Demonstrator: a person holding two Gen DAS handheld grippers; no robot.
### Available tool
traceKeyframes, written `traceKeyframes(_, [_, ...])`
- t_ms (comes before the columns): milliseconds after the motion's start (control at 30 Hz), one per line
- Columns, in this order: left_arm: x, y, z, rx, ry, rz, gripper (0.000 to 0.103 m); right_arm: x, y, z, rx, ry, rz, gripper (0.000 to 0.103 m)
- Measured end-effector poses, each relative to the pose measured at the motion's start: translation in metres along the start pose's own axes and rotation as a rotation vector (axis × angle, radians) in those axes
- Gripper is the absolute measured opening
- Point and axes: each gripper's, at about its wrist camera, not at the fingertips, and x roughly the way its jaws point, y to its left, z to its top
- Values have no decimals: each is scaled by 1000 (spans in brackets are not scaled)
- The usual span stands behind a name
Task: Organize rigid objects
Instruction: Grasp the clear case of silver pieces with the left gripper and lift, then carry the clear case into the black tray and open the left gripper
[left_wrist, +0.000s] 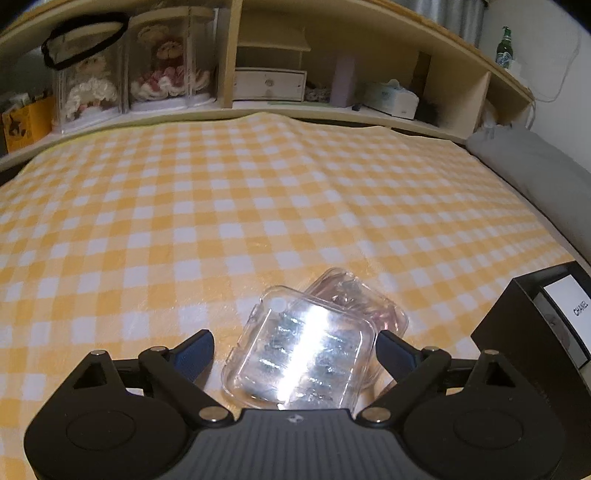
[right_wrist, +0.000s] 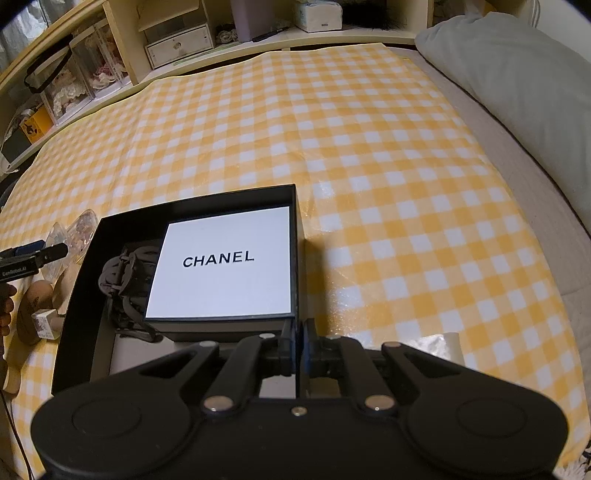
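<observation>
My left gripper (left_wrist: 295, 350) is open, its blue-padded fingers on either side of a clear plastic case (left_wrist: 299, 354) that lies on the checked cloth; the right pad looks close to the case's edge, the left pad stands apart. A second, pinkish clear case (left_wrist: 354, 295) lies partly under it. My right gripper (right_wrist: 300, 343) is shut on the right wall of the open black box (right_wrist: 295, 236). Inside the box sit a white-lidded CHANEL box (right_wrist: 221, 266) and a dark hair claw clip (right_wrist: 123, 273). The black box also shows in the left wrist view (left_wrist: 517, 332).
The yellow-and-white checked cloth (right_wrist: 369, 147) covers the bed. Wooden items and a small white cube (right_wrist: 44, 321) lie left of the black box. A grey pillow (right_wrist: 517, 74) lies at the right. Shelves with dolls in cases (left_wrist: 129, 70) and a drawer box (left_wrist: 269, 83) run along the back.
</observation>
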Motion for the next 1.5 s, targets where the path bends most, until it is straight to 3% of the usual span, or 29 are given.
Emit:
traceKeyframes(133, [-1,4,-2,-17,15,-65,93,0,0,0,0,0,2,5])
traceKeyframes(233, [-2,-4,3,24,92,-83,93,-1,-1,0,4,-1,5,5])
traceKeyframes(400, [-2,-24,6,117,146,-14,85,-1,-1,-1,4,-2,6,5])
traceKeyframes(633, [-1,-26,7,123,165,5,80,-2,0,-1,-1,-2,8,5])
traceKeyframes(833, [-11,-23,19,-8,131,26,80,-2,1,-1,-1,-1,7,5])
traceKeyframes(1000, [-37,-38,34,-176,99,-27,80,-1,0,0,3,4,7,5])
traceKeyframes(1267, [-78,-99,32,-331,138,-137,80,0,0,0,12,3,10,5])
traceKeyframes(1500, [-92,-153,5,-414,206,-210,80,0,0,-1,16,3,10,5])
